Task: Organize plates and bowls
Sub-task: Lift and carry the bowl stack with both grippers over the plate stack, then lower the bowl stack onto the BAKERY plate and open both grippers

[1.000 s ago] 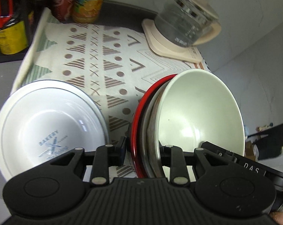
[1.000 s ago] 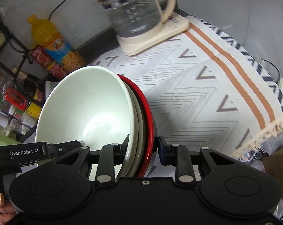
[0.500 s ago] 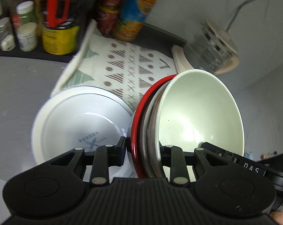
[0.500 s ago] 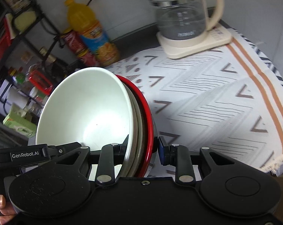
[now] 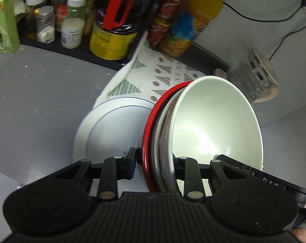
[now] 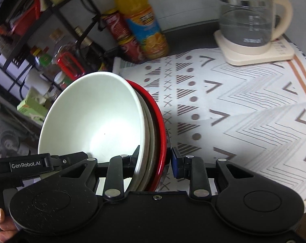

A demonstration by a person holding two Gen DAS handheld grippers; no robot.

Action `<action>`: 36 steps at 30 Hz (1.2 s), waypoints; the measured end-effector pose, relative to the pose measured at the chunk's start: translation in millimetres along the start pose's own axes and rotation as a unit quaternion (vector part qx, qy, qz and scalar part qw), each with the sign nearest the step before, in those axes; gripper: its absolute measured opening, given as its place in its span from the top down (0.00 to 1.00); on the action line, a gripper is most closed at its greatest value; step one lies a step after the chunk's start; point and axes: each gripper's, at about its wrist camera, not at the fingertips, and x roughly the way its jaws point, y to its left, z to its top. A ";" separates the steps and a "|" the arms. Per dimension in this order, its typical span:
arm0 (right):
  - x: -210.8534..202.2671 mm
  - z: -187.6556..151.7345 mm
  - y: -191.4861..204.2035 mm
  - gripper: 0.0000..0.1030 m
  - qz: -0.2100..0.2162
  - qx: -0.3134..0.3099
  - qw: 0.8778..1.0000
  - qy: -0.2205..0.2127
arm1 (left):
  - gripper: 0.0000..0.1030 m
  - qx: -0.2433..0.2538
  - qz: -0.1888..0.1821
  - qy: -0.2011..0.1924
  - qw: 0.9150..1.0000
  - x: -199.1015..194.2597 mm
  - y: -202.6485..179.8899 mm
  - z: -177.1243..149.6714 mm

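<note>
A stack of nested bowls hangs tilted in the air: a pale bowl (image 5: 213, 125) innermost, greyish bowls behind it, and a red bowl (image 5: 149, 125) outermost. My left gripper (image 5: 155, 158) is shut on the stack's rim. My right gripper (image 6: 156, 156) is shut on the rim from the opposite side, where the pale bowl (image 6: 96, 117) and red bowl (image 6: 160, 119) show again. A white plate (image 5: 112, 127) lies flat on the patterned cloth, just left of and below the stack in the left wrist view.
Bottles and jars (image 5: 71, 26) crowd a dark shelf at the back, next to a green box (image 5: 1, 24). A juice bottle (image 6: 142, 26) and red cans (image 6: 120, 30) stand at the cloth's (image 6: 244, 105) far edge. A glass kettle (image 6: 248, 20) sits far right. Grey tabletop (image 5: 31, 101) lies left.
Both grippers carried the bowl stack sideways toward the shelf side and rolled. The white plate now sits closer beside the stack, and the kettle has slid toward the right edge.
</note>
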 end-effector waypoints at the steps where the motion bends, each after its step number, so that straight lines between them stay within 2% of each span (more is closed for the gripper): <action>1: 2.7 -0.1 3.1 0.73 0.002 -0.004 1.000 0.003 | 0.74 -0.002 0.003 0.000 1.000 -0.1 3.6 0.1; 14: 40.9 -1.2 34.1 0.73 0.019 -0.026 0.999 0.042 | 0.74 -0.034 0.021 0.017 0.999 11.9 43.6 5.5; 28: 67.1 -8.6 30.8 0.73 0.006 -0.008 0.997 0.074 | 0.74 -0.030 0.027 0.055 0.998 40.1 52.8 8.2; 36: 71.7 -12.4 27.3 0.71 0.008 -0.002 0.997 0.073 | 0.74 -0.032 0.024 0.054 0.998 42.1 56.2 8.4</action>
